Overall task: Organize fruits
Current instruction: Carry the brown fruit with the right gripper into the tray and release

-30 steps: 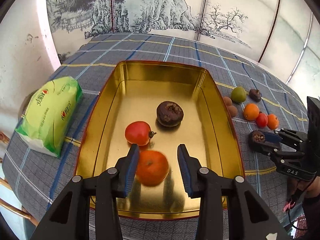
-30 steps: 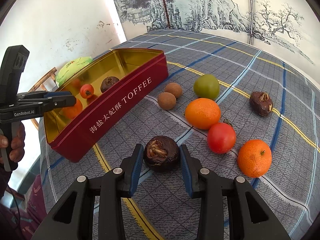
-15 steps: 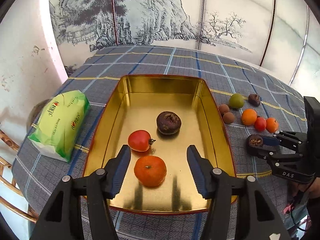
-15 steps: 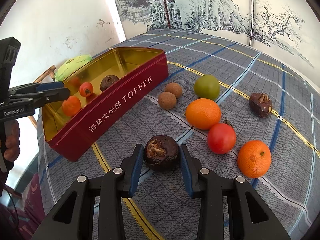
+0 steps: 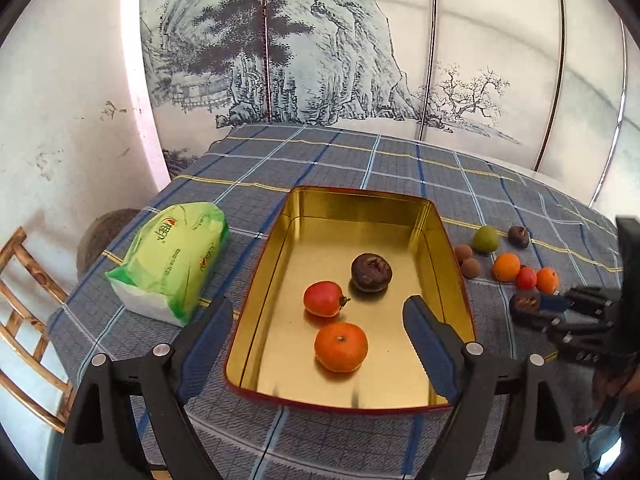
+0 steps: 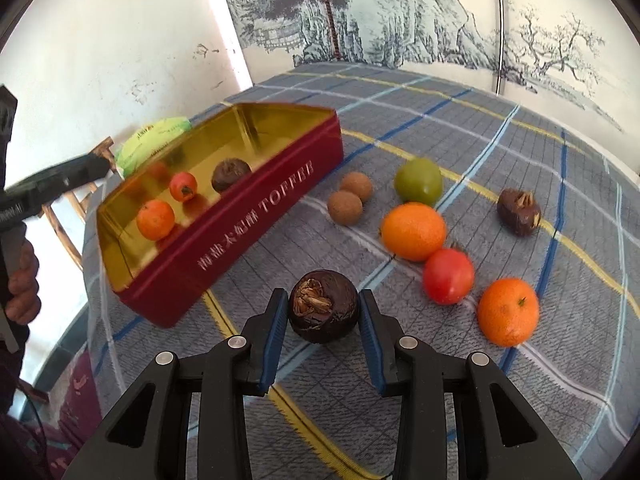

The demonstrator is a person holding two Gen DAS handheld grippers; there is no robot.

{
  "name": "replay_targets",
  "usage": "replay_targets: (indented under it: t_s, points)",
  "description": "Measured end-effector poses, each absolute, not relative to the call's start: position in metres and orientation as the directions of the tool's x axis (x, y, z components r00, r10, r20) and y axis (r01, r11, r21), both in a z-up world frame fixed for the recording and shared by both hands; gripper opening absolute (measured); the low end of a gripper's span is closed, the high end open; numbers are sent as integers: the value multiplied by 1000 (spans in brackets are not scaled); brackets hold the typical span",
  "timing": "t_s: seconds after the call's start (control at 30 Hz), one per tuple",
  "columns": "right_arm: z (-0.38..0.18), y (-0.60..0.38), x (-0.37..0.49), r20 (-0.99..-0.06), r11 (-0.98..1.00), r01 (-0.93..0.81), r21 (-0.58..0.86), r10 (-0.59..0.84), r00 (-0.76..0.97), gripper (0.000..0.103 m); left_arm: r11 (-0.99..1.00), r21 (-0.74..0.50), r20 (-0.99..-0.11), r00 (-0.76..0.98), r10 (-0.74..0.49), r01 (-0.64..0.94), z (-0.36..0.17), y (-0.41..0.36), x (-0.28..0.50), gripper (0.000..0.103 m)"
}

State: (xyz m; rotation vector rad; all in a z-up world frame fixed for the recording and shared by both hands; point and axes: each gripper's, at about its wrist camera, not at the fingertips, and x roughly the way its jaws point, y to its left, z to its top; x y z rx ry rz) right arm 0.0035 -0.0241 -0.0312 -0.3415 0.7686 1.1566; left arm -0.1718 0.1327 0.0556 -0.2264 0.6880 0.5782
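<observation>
A red toffee tin (image 5: 256, 292) with a gold inside holds an orange (image 5: 341, 347), a red fruit (image 5: 323, 299) and a dark brown fruit (image 5: 371, 272). My left gripper (image 5: 316, 306) hangs above the tin's near end, its jaws opening wide with nothing gripped. My right gripper (image 6: 323, 304) is shut on another dark brown fruit (image 6: 323, 312) low over the cloth beside the tin's red wall (image 6: 248, 224). Loose fruits lie to its right: a green one (image 6: 418, 181), a big orange (image 6: 413, 231), a red one (image 6: 449, 276) and a mandarin (image 6: 508, 311).
Two small brown fruits (image 6: 345, 207) and one more dark fruit (image 6: 519, 212) lie on the plaid cloth. A green tissue pack (image 5: 172, 264) sits left of the tin. A wooden chair (image 5: 24, 300) stands past the table's left edge. A painted screen backs the table.
The left gripper has let go of the orange, spread its jaws and drawn back and up from the tin. The right gripper stays shut on the dark fruit, hardly moved.
</observation>
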Motion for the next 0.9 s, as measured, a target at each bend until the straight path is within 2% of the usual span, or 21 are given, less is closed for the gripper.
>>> replay_targets:
  t_s: [0.37,0.67,0.9]
  points:
    - [23,31,-18,-660,264,-953,147,744,104,37,817,-13,-648,627,433,-577,63,131,-195,89]
    - [26,114,-27,-707,180,-969,171,708,7,37,820,14,-640,625,447,-572,64,130,-202,92]
    - [11,167,-22,-773,206,-963,171,634,-2,37,821,44,-641,614,460,-569,59,130,-202,95]
